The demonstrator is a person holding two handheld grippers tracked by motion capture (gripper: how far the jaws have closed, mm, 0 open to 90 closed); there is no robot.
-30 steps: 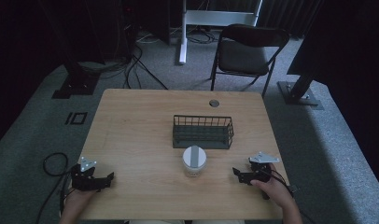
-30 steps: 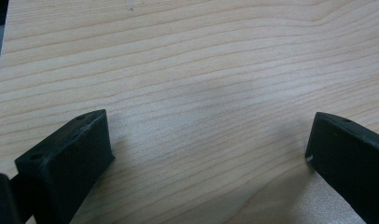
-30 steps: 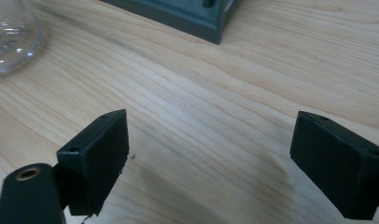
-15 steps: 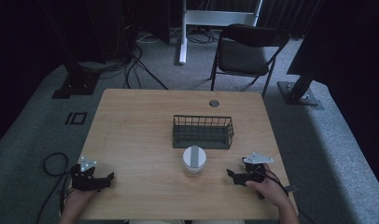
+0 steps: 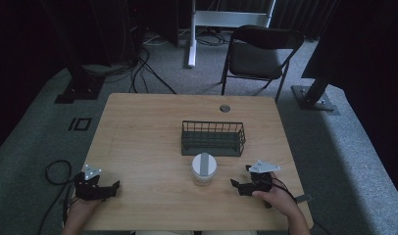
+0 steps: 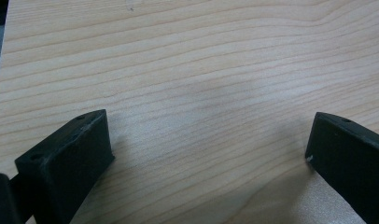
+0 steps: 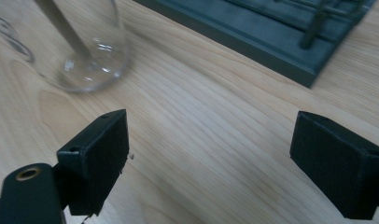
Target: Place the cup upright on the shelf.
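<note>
A clear glass jar (image 5: 204, 169) with a white lid stands on the wooden table (image 5: 143, 137), just in front of a dark wire basket (image 5: 212, 138). My right gripper (image 5: 241, 179) rests on the table to the right of the jar, open and pointing left toward it. In the right gripper view the jar's base (image 7: 85, 56) is at upper left beyond the gripper (image 7: 211, 140), whose jaws stand wide apart over bare wood, and the basket's base (image 7: 271, 32) crosses the top. My left gripper (image 5: 111, 187) lies open at the front left corner; its jaws (image 6: 208, 140) frame bare wood.
A round cable hole (image 5: 225, 108) sits near the table's far edge. A black folding chair (image 5: 260, 54) stands behind the table. Stand bases and cables lie on the grey carpet around it.
My right gripper has slid a little to the left, closer to the jar. The left gripper, jar and basket have stayed put.
</note>
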